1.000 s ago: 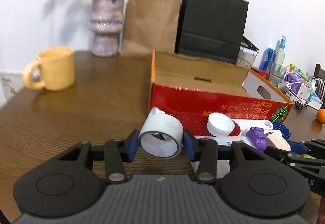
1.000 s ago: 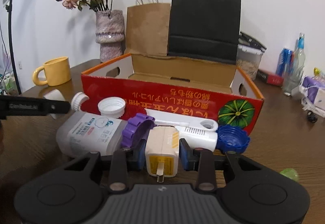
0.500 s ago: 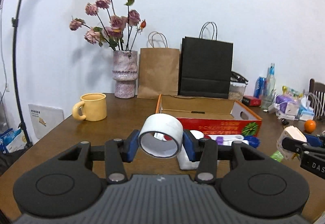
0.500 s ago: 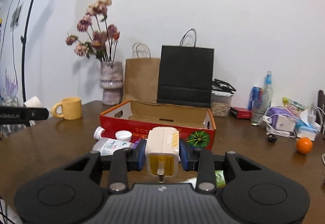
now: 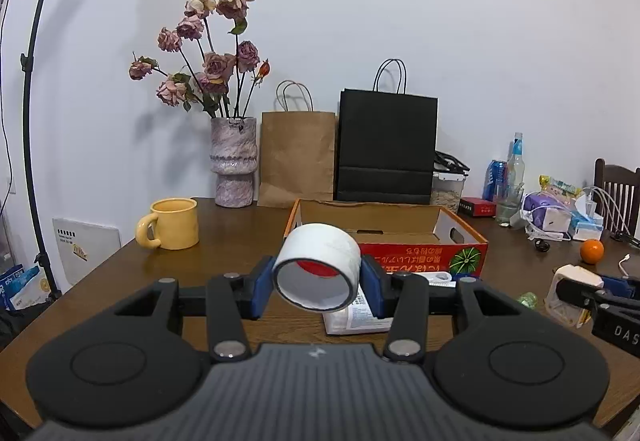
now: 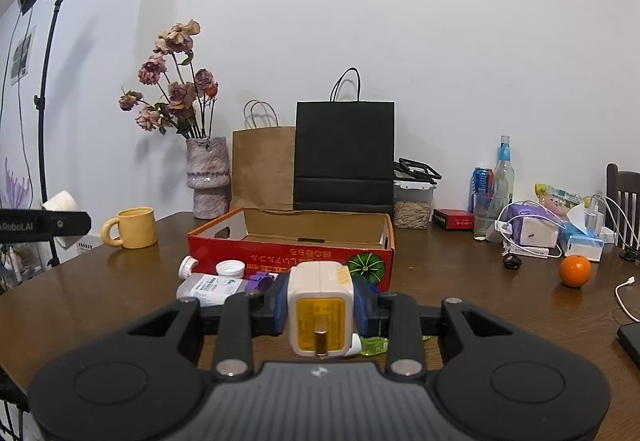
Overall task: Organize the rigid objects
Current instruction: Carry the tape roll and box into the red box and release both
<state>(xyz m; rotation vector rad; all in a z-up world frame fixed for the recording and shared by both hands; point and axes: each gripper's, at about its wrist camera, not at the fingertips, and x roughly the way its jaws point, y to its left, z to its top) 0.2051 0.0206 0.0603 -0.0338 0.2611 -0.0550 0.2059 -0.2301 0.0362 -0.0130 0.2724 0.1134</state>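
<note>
Left gripper (image 5: 318,283) was clamped on a tape roll (image 5: 318,273), bore toward the camera, held above the table (image 5: 100,301); right gripper (image 6: 320,307) was clamped on a white charger (image 6: 320,305), prong toward the camera, also held above the table. Beyond them a bottle (image 6: 210,287), white cap (image 6: 230,268) and purple piece (image 6: 260,281) lay just before the red box (image 6: 292,261). Farther back stood a mug (image 5: 172,223), vase (image 5: 233,161) and two bags (image 5: 386,147).
</note>
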